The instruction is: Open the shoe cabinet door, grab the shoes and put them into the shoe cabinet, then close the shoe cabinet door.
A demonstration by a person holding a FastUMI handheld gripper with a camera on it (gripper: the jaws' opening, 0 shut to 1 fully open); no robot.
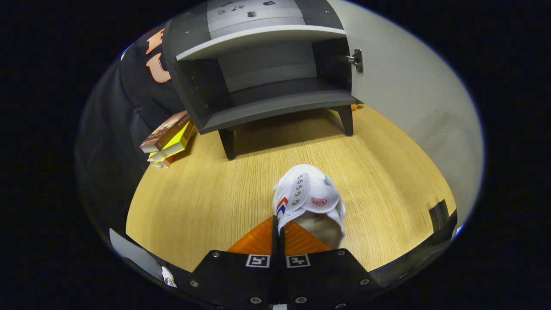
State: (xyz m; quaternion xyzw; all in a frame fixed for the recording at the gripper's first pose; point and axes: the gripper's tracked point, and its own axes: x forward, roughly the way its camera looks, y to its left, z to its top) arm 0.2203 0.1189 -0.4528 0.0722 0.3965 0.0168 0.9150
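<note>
A white shoe (308, 200) with metal eyelets and a small red and blue mark hangs from my gripper (277, 224), whose fingers are shut on the shoe's side wall, toe pointing away. It hangs above the wooden floor (206, 198). Beyond it stands the dark grey shoe cabinet (267, 107) on short legs, its inside bare under a pale shelf (258, 38). The cabinet's light grey door (409, 90) is swung wide open to the right, hinge (356, 59) showing.
A stack of flat boxes (170, 137) leans on the floor against the black cloth wall, left of the cabinet. A small orange object (357, 106) lies behind the cabinet's right leg. Bare floor lies between the shoe and the cabinet.
</note>
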